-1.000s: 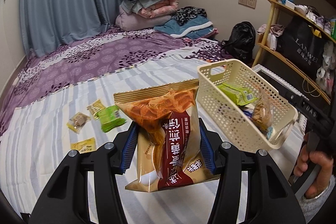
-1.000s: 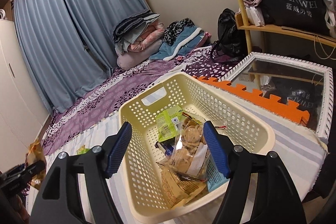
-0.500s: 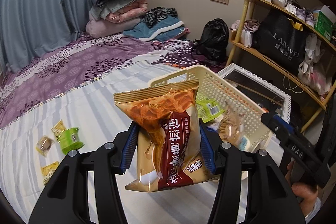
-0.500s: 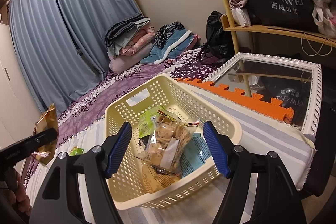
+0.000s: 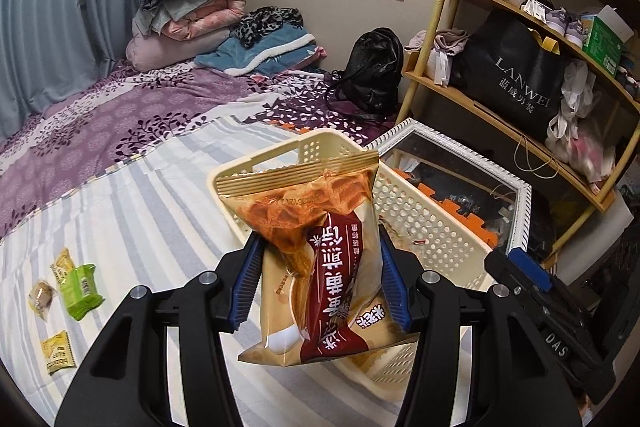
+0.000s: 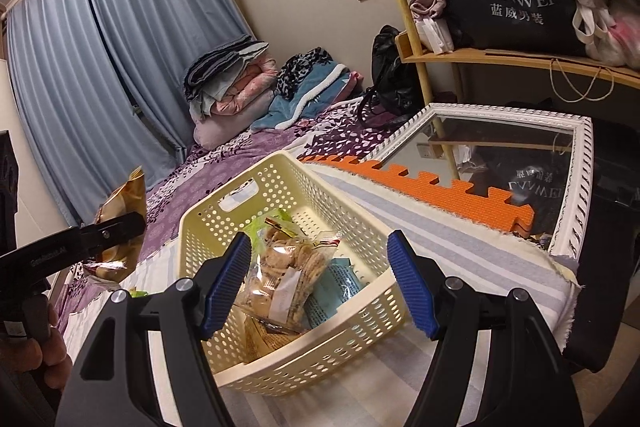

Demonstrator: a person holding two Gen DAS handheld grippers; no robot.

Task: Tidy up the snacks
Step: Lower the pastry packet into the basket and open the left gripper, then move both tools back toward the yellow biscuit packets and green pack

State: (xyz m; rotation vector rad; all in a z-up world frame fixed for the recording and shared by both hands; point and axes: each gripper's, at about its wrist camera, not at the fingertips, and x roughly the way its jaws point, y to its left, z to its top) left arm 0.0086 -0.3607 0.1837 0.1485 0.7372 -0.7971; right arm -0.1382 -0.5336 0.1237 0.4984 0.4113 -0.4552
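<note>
Snack bag (image 5: 320,259), pinched in my left tongs (image 5: 316,279), has swung over from mid-bed to just beside the basket (image 6: 280,183) at the bed's edge. Right tongs (image 6: 316,283) spread, empty. Drop-in looks next.

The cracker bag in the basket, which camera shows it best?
The right wrist view: the cracker bag lies in plain sight inside the cream basket, between the open right gripper. In the left wrist view the held snack bag hides it.

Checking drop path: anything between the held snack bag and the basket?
Nothing: right wrist view shows open air between the snack bag and the basket.
</note>
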